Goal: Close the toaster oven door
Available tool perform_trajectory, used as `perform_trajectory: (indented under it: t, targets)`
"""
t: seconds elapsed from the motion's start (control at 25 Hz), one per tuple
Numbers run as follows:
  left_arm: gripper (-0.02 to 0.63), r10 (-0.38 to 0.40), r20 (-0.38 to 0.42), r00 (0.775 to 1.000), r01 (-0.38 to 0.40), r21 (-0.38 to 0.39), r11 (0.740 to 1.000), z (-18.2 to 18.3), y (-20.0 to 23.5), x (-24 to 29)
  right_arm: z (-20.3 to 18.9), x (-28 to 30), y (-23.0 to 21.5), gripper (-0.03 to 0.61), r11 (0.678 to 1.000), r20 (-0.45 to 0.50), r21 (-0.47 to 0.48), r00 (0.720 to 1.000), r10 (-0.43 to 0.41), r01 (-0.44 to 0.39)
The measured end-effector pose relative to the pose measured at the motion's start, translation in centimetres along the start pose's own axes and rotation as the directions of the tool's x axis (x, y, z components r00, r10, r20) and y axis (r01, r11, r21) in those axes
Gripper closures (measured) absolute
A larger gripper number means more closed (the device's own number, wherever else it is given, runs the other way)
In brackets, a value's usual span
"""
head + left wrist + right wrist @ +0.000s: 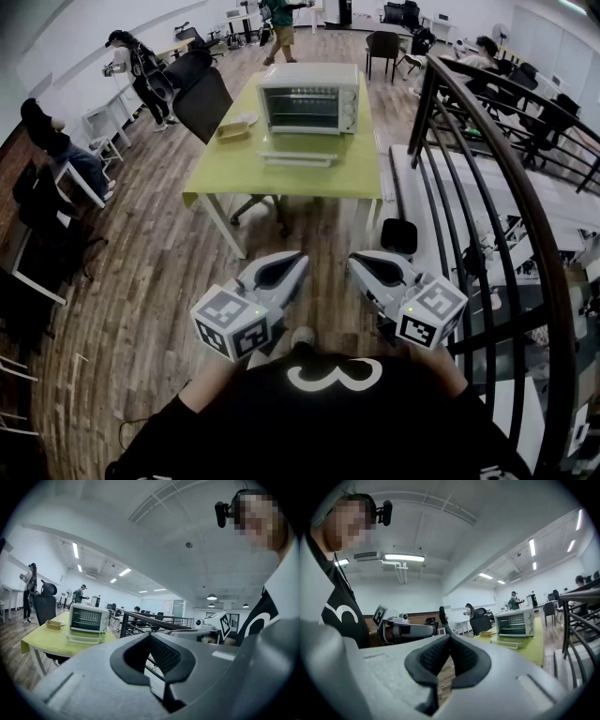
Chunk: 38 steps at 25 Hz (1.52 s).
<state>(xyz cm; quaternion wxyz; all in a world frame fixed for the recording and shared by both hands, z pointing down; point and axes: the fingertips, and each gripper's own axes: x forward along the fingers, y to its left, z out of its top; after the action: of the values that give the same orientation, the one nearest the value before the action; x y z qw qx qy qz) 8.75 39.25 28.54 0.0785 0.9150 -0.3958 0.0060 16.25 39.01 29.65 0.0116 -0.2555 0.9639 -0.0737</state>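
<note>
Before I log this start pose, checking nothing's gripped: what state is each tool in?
Left tool: closed, empty.
Right tool: closed, empty.

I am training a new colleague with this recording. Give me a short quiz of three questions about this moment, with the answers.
1. True or false: the door of the toaster oven is already closed.
2. The left claw and the right claw are: A) both shut and empty; B) both open; C) gripping the door.
3. What colour is the table under the oven?
Key: 1 false, the door lies folded down, open. 2 A. 3 yellow-green.
</note>
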Motion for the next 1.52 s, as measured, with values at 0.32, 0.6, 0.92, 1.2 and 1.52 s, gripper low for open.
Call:
perform_trajectory:
  t: [0.32,0.6,0.92,1.2,1.52]
  targets:
    - [0.603,-0.004,-0.005,1.0,0.004,0.015,1.0,0.0,-0.3,-0.3,0.3,0.1,0.2,0.577,1.0,0.004,-0.015,1.0,0.012,-0.011]
    - [0.603,0.007,-0.009,1.0,-0.007,0.014,1.0,-0.5,1.9,0.6,-0.2,1.7,-2.2,0.577,1.0,0.025,0.0,1.0,-0.018,0.018]
    - [0.603,0.029,-0.005,1.0,-0.029,-0.027,0.999,-1.0,7.7,3.8,-1.0,5.7,-6.8,0.577,0.999,0.009,-0.003,0.999,-0.05,0.05]
    - [0.603,0.017,-0.017,1.0,-0.018,-0.048,0.999,-0.7,16.0,7.2,-0.8,12.5,-12.4,0.575,0.997,-0.008,0.016,0.997,-0.081,0.081]
    - [0.603,-0.005,-0.048,0.999,0.002,-0.061,0.998,1.1,25.0,12.6,0.2,18.6,-20.2,0.577,0.985,-0.033,0.065,0.986,-0.161,0.163]
